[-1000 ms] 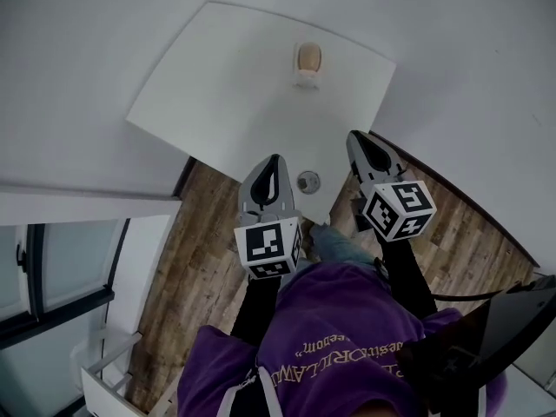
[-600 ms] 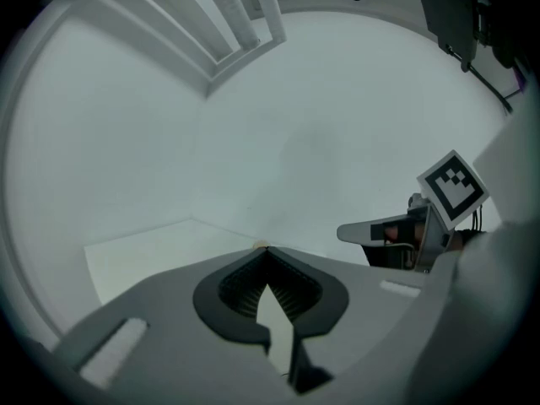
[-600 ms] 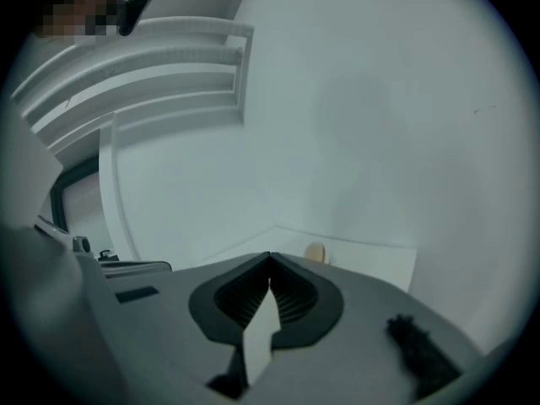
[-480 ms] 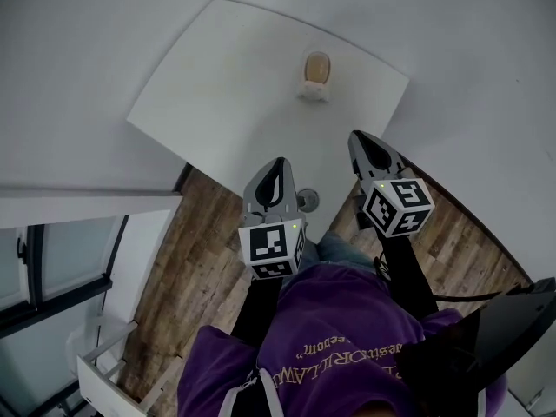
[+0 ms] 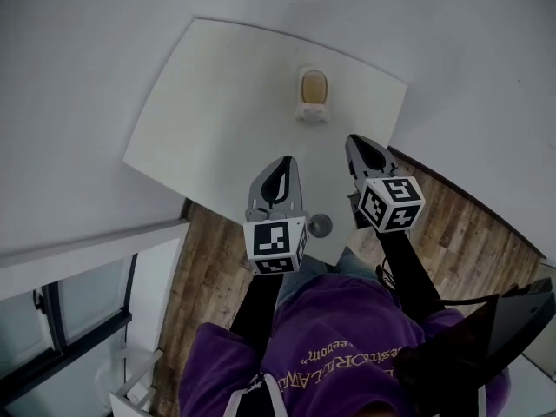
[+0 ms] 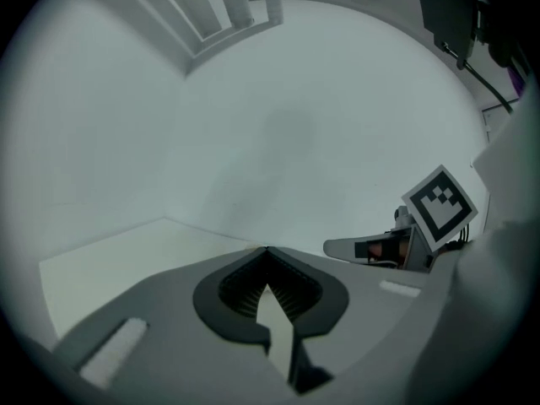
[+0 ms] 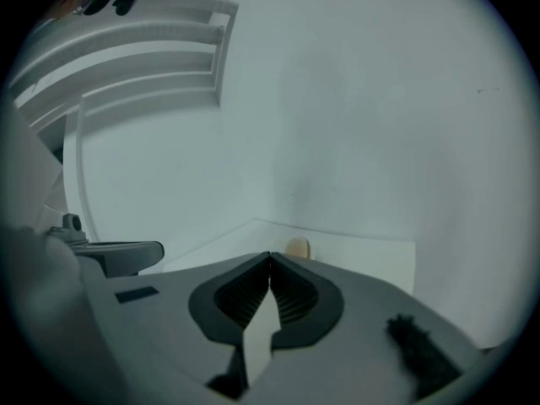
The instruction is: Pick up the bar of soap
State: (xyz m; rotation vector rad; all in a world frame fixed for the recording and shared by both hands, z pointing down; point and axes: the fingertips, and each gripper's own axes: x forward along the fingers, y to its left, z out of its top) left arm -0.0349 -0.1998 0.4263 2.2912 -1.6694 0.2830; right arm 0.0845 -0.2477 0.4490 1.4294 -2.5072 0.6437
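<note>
Approach under way: in the past second I have brought both grippers forward over the near edge of the white table (image 5: pixel 200 102), towards the bar of soap (image 5: pixel 313 85), unmoved in its soap dish (image 5: pixel 311 114) by the far wall. Left gripper (image 5: pixel 282 161) and right gripper (image 5: pixel 354 143) are fully closed and empty, so no pick-up yet. The right gripper view shows only the soap's top, and the left gripper view misses it.

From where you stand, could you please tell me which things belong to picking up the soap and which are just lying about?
For the job: bar of soap, white dish under it, white table, left hand-held gripper and right hand-held gripper, both shut and empty.
Just about: small round metal piece, wooden floor.
</note>
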